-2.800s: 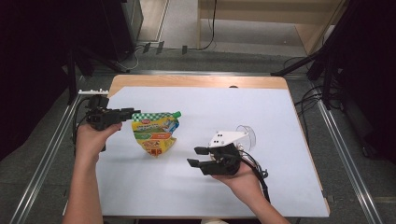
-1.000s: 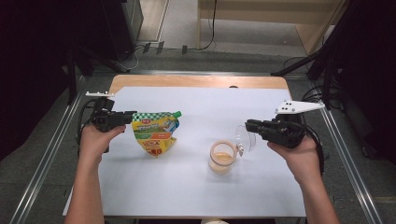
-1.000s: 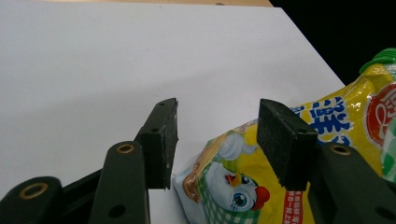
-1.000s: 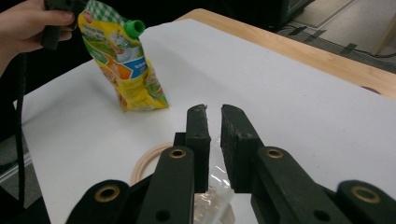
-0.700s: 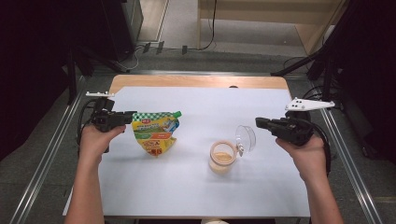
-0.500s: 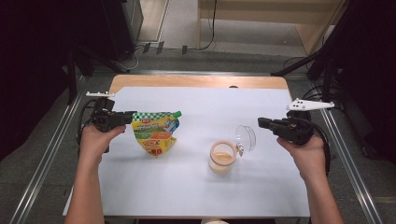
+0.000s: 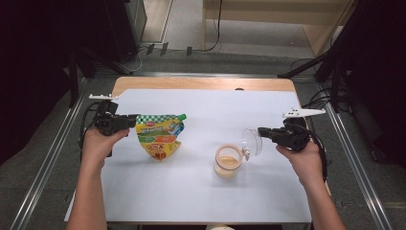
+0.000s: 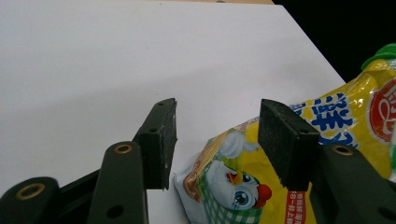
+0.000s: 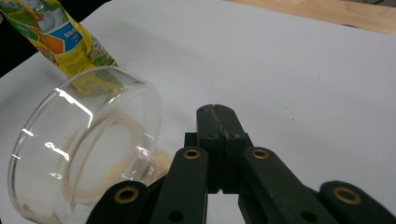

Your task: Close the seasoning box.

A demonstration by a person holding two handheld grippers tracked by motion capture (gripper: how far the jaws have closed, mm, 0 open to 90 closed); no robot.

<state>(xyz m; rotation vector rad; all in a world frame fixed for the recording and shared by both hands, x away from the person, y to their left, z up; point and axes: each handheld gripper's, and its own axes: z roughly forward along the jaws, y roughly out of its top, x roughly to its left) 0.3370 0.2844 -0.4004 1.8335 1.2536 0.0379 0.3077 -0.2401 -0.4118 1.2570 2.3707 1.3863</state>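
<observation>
Opening the Jar, Pouch Waiting

Standing open near the middle of the white sheet, slightly toward the right edge, the jar (image 7: 227, 162) holds a pale filling, and its clear hinged lid (image 7: 252, 142) tilts up on the side facing the right gripper (image 7: 262, 131). That gripper's jaws are pressed together with nothing between them, their tips just beside the lid; in the right gripper view the lid (image 9: 84, 140) sits to the left of the closed tips, apart from them.

Near the left edge the pouch (image 7: 159, 136) lies flat, green cap pointing toward the sheet's middle. The left gripper (image 7: 134, 117) has its jaws apart around the pouch's upper corner, and the left gripper view shows the pouch (image 8: 261, 172) between the pads without either pad pressing on it.

By my reading, the jar is ready and the pouch comes next. This calls for closing the left jaws firmly on the corner, then lifting the pouch toward the jar.
</observation>
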